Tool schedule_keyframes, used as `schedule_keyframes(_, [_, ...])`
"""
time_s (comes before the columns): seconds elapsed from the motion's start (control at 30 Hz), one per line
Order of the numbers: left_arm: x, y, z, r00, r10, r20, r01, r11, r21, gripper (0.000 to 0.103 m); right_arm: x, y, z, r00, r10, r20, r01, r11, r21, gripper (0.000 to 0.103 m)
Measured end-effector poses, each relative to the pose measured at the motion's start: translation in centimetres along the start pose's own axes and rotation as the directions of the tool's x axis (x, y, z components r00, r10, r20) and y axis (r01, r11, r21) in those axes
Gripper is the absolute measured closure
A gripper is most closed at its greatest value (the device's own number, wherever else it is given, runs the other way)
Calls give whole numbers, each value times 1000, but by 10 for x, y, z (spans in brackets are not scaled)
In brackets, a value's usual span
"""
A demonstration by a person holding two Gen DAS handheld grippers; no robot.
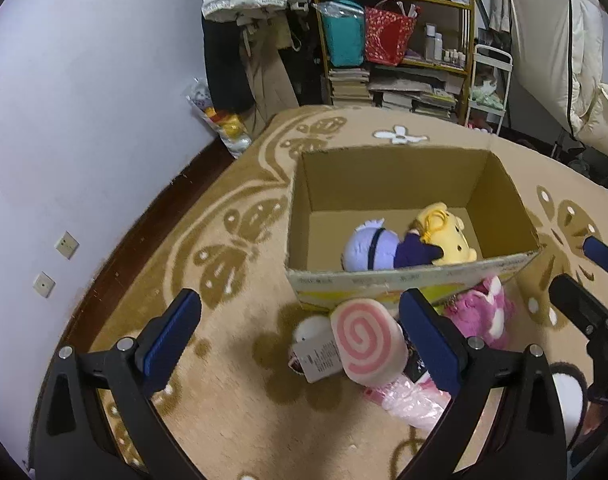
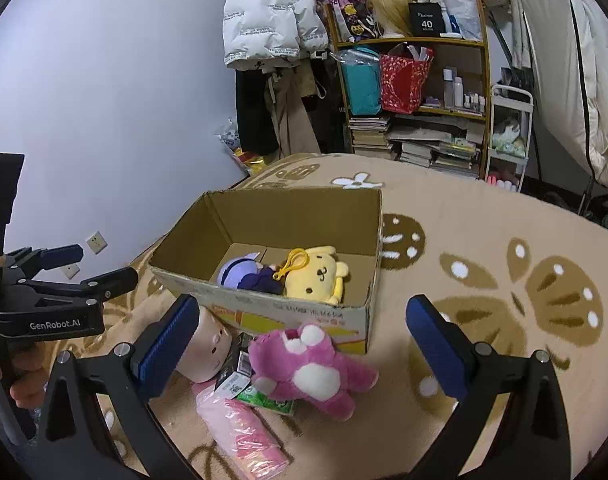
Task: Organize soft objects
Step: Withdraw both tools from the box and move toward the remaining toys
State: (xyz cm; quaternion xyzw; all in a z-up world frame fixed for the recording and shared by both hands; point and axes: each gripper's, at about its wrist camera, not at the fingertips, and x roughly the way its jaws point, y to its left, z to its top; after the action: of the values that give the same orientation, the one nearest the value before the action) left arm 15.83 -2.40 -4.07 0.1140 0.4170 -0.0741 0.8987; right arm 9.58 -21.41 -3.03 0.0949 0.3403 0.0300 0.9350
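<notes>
Both grippers sit over the patterned rug (image 2: 504, 240), facing the cardboard box (image 1: 299, 216).

Left gripper (image 1: 299, 328): jaws spread wide, nothing between the pads. From its wrist view the swirl cushion (image 1: 366, 338) — pink spiral on cream — lies on the rug just in front of the box's near wall, beside the inner pad.

Right gripper (image 2: 301, 342): also spread wide, holding nothing. I see the pink plush bear (image 2: 312, 368) between its fingers in the frame, lying on the rug against the box's near wall; it is not gripped.

Inside the box: yellow dog plush (image 2: 316, 276) with a yellow clip, touching a lavender-haired doll (image 2: 243, 274) in dark clothes. Both lie on the box floor toward the near wall.

Outside, on the rug near the bear: a doll head (image 2: 209, 348), a pink wrapped packet (image 2: 243, 432), a green packet (image 2: 267, 398) partly under the bear.

Background — a shelf (image 2: 416, 80) with bags and books, a white jacket (image 2: 267, 16) hanging.
</notes>
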Motion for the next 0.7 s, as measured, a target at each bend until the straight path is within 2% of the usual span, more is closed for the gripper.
schedule_keyframes(0.17, [11, 0, -6, 998, -37, -48, 36, 999, -21, 5, 6, -1, -10, 1000, -7, -18, 7, 1000, 10, 0])
schedule_keyframes(0.37, [22, -4, -8, 997, -16, -78, 15, 1000, -4, 5, 17, -7, -21, 999, -16, -51, 17, 1000, 17, 0])
schedule_keyframes(0.7, [36, -6, -10, 992, -38, -116, 36, 999, -19, 5, 43, -12, -42, 990, -34, -138, 36, 999, 12, 0])
